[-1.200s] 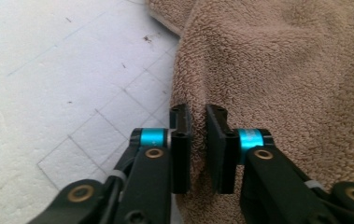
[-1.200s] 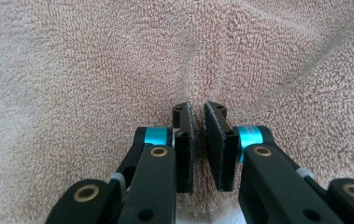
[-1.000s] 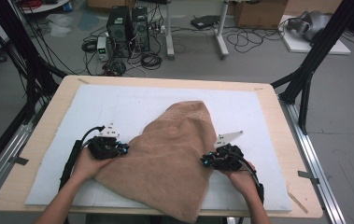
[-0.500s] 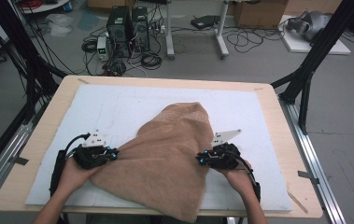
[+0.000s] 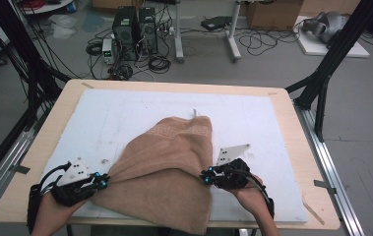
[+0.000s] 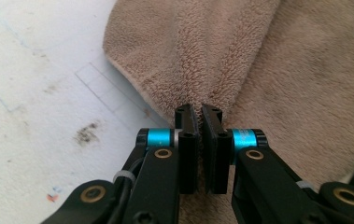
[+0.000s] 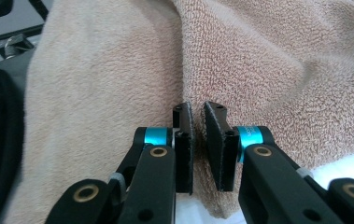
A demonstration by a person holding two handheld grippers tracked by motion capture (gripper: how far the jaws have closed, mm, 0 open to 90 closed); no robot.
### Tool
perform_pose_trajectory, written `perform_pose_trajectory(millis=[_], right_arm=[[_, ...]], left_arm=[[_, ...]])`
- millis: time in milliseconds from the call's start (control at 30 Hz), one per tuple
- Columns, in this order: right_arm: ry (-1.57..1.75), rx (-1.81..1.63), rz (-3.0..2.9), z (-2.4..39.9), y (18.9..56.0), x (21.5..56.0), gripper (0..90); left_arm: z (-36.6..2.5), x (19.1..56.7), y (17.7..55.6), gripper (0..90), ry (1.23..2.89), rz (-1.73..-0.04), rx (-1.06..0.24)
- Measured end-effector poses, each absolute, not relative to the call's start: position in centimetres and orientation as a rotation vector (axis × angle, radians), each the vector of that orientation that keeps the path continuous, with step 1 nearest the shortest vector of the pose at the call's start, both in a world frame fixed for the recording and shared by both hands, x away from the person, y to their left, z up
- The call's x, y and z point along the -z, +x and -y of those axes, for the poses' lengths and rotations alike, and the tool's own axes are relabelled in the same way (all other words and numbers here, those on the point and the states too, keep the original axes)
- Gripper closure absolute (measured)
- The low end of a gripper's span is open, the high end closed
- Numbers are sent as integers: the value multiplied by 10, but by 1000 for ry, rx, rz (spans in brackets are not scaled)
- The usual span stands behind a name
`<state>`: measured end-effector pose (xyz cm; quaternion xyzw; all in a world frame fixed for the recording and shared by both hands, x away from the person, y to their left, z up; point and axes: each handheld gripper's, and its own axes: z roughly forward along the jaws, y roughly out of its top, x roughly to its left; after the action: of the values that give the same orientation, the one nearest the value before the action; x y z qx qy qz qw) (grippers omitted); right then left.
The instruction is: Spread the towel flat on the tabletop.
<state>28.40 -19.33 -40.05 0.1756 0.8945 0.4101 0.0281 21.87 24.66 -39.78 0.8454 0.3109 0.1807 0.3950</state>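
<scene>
A tan terry towel (image 5: 169, 167) lies bunched on the white mat (image 5: 125, 118), and its near end hangs over the table's front edge. My left gripper (image 5: 104, 181) is at the towel's left edge, shut on a fold of it. In the left gripper view the towel (image 6: 268, 70) is pinched tight in the left gripper (image 6: 198, 112). My right gripper (image 5: 204, 176) grips the towel's right edge. In the right gripper view the towel (image 7: 268, 60) fills the narrow gap of the right gripper (image 7: 197, 109). A hand holds each gripper.
The mat covers a wooden table (image 5: 292, 128). Black frame struts (image 5: 322, 83) rise at the table's right and left sides. Computer towers (image 5: 132, 29) and cables sit on the floor beyond the far edge. Bare mat lies to the left, to the right and behind the towel.
My left gripper has moved left and toward the front edge, drawing the towel's left edge out so the towel lies wider. The right gripper has shifted slightly toward the front edge.
</scene>
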Motion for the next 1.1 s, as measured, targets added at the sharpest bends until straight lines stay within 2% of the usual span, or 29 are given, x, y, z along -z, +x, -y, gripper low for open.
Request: perform_pose_trajectory(millis=[67,267,500,633,667,767,900,933,967,1000,1100], right_arm=[[557,-1284,-2777,193,285,400,722],[587,-1349,-2750,196,296,389,625],[710,-1312,-2642,206,326,380,588],[813,-1290,-2582,212,345,384,575],[830,-1282,-2567,213,350,385,570],[894,-1268,-2542,215,363,390,536],[961,-1266,-2533,216,378,401,502],[974,-1235,-2553,216,384,409,500],[974,-1235,-2553,216,384,409,500],[992,-1203,-2567,214,386,413,490],[994,-1135,-2590,208,391,422,497]], left_arm=[[-246,397,222,839,2132,-780,-448],[-242,385,247,720,2071,-761,-422],[-225,376,287,610,2042,-727,-416],[-213,376,314,613,2044,-710,-432],[-210,378,321,658,2042,-714,-422],[-205,388,346,667,2044,-765,-382],[-202,411,375,600,2063,-857,-366],[-202,416,380,520,2069,-885,-354],[-202,421,384,520,2074,-913,-357],[-200,425,386,474,2091,-924,-365],[-197,436,391,461,2148,-936,-334]])
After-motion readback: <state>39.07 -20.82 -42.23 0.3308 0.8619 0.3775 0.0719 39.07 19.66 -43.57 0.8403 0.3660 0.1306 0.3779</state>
